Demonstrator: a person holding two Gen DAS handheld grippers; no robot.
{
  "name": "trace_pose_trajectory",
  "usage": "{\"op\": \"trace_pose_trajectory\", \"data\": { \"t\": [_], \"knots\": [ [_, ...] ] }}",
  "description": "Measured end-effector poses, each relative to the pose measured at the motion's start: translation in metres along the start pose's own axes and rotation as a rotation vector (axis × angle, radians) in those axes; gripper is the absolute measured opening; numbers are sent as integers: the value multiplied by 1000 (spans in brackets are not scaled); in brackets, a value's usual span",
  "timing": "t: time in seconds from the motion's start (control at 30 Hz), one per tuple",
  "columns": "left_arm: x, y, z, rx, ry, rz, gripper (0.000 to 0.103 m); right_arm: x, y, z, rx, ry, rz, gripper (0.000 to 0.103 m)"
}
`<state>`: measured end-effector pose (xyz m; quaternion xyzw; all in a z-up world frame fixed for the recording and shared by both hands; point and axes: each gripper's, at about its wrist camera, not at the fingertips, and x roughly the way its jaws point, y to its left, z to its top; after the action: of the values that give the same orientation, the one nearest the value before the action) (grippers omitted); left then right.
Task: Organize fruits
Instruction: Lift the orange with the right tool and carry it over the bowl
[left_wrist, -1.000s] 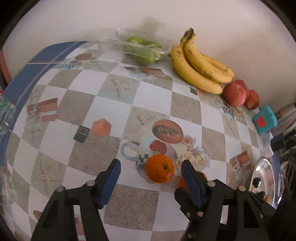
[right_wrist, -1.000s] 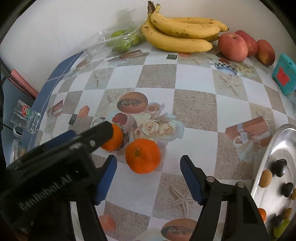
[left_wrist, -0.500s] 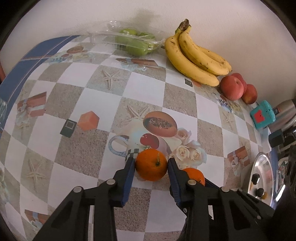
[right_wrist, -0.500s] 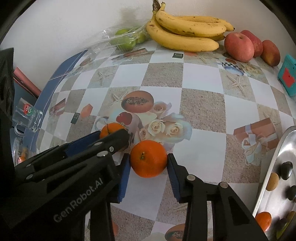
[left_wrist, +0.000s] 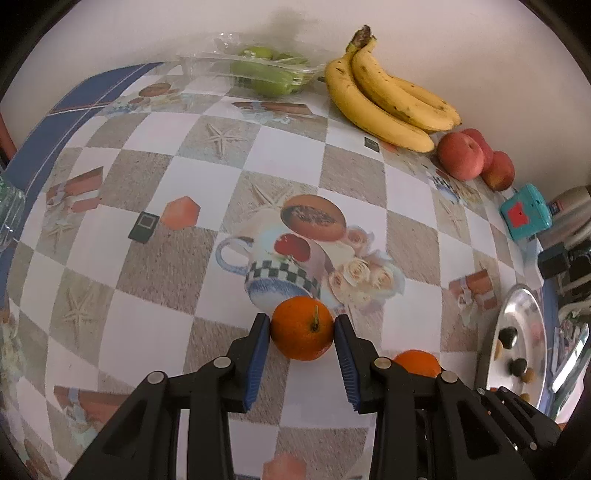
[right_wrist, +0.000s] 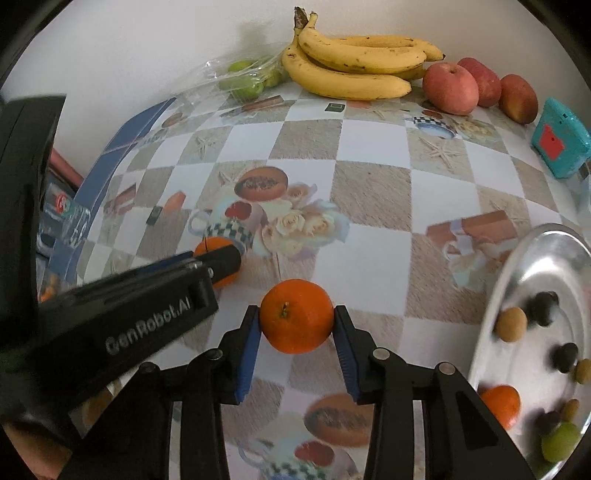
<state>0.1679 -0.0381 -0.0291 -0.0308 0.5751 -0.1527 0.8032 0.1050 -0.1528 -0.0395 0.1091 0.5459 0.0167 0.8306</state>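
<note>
The step in hand seems to be the picking up: each orange is gripped, neither is yet placed. The left tongs (left_wrist: 302, 330) are closed on the left orange (left_wrist: 302, 328), near the middle of the table (left_wrist: 166, 177). Just to the right, the right tongs (right_wrist: 296, 323) are closed on the right orange (right_wrist: 296, 321). Both oranges seem lifted a little, but I cannot tell surely. Next, probably, both go to the far wall, where the bananas (left_wrist: 384, 99) and the apples (left_wrist: 461, 155) lie; the table between is free. At the right edge stands a metal tray (right_wrist: 517, 266), so the right arm should stay away from its rim.
</note>
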Motion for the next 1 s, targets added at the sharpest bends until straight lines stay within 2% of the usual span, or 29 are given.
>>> {"op": "trace_pose_trajectory", "data": {
  "t": [0.53, 0.8, 1.0],
  "knots": [
    [-34, -30, -25, 50, 1, 87, 38, -54, -22, -45, 38, -48, 0, 41],
    [-56, -48, -32, 66, -27, 88, 38, -74, -32, -57, 71, -66, -11, 41],
    [-70, -65, -37, 88, -47, 61, 38, -88, -56, -63, 146, -77, -40, 41]
  ]
}}
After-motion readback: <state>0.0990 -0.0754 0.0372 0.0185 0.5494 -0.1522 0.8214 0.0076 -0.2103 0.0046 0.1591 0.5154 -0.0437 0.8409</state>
